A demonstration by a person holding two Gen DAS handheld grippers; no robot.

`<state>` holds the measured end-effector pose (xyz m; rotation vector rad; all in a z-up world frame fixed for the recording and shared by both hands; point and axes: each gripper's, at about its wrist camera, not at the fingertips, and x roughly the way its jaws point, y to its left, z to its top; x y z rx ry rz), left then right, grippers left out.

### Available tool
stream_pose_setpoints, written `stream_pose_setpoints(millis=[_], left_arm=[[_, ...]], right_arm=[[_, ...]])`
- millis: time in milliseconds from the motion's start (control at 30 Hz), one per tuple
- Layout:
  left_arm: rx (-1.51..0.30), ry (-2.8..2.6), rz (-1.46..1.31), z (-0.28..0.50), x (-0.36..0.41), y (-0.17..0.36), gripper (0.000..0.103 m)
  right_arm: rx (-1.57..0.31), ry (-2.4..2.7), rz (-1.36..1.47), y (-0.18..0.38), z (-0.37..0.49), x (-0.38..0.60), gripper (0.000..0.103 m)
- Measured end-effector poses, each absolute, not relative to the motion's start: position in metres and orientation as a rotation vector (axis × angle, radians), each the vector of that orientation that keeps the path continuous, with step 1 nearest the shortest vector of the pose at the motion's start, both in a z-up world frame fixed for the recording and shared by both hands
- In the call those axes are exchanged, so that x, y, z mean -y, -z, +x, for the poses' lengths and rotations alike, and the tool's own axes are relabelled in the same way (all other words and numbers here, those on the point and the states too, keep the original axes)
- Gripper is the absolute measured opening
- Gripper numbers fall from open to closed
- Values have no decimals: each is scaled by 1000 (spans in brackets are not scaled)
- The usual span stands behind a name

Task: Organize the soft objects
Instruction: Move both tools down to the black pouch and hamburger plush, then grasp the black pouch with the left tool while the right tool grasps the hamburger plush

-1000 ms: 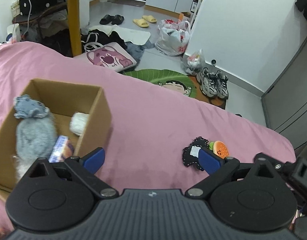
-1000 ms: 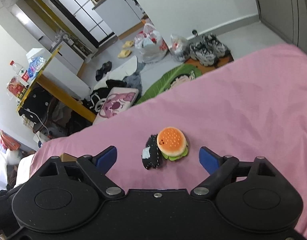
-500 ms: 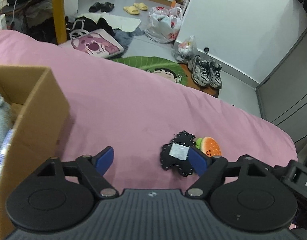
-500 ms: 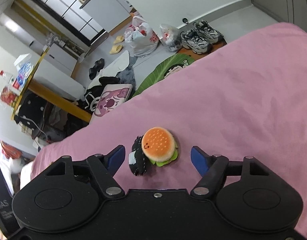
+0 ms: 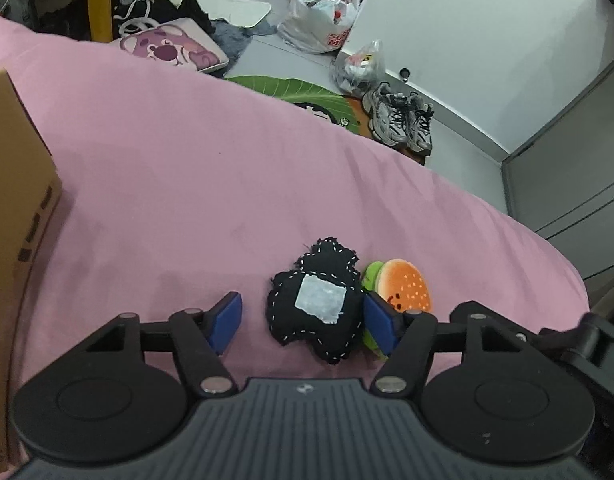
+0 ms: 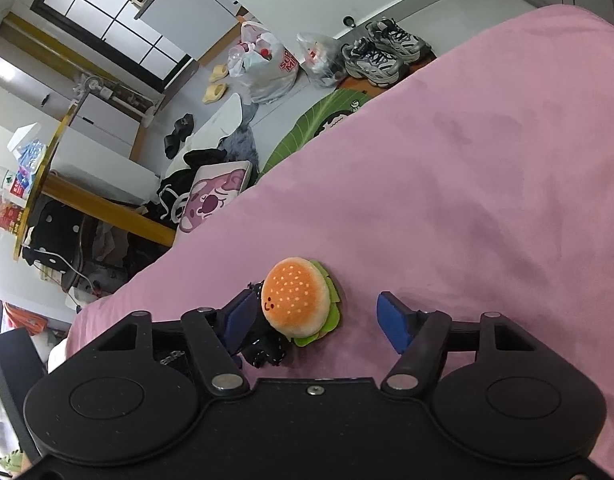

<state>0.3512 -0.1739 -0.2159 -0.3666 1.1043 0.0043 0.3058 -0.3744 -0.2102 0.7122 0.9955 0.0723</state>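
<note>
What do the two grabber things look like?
Both look alike. The left gripper and the right gripper are black plastic, with two round discs, silver screws and thin black arms ending in blue pads. The left one has a ribbed grey middle; the right one's middle is smooth black.

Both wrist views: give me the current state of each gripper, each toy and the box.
left gripper: open, straddling the black plush.
right gripper: open, straddling the burger plush.
black plush: lying on the pink bedcover, ungrasped, touching the burger.
burger plush: lying beside it, ungrasped.
cardboard box: at left edge, inside not visible.
</note>
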Motion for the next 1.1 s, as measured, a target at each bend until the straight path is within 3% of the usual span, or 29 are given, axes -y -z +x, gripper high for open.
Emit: stream_pose_setpoints(millis=[67, 133, 233, 567, 633, 667, 700, 1100], left_arm=[[-1097, -11, -378, 354, 173, 218, 61], [-1090, -18, -388, 355, 171, 219, 41], [-1082, -29, -420, 356, 164, 217, 32], [-1051, -56, -438, 347, 142, 198, 30], [-1044, -69, -430, 345, 137, 194, 30], [-1044, -70, -429, 345, 135, 193, 30], [-1044, -72, -428, 343, 133, 191, 30], [-1005, -45, -409, 321, 123, 156, 30]], right_arm=[[-993, -71, 714, 213, 308, 374, 67], [-999, -71, 717, 216, 310, 373, 66], [-993, -85, 710, 218, 313, 370, 66], [-1053, -126, 574, 228, 330, 335, 67], [-1060, -123, 536, 227, 329, 331, 60], [-1064, -119, 517, 228, 329, 331, 45], [-1074, -113, 497, 228, 328, 330, 42], [-1028, -138, 476, 205, 301, 326, 39]])
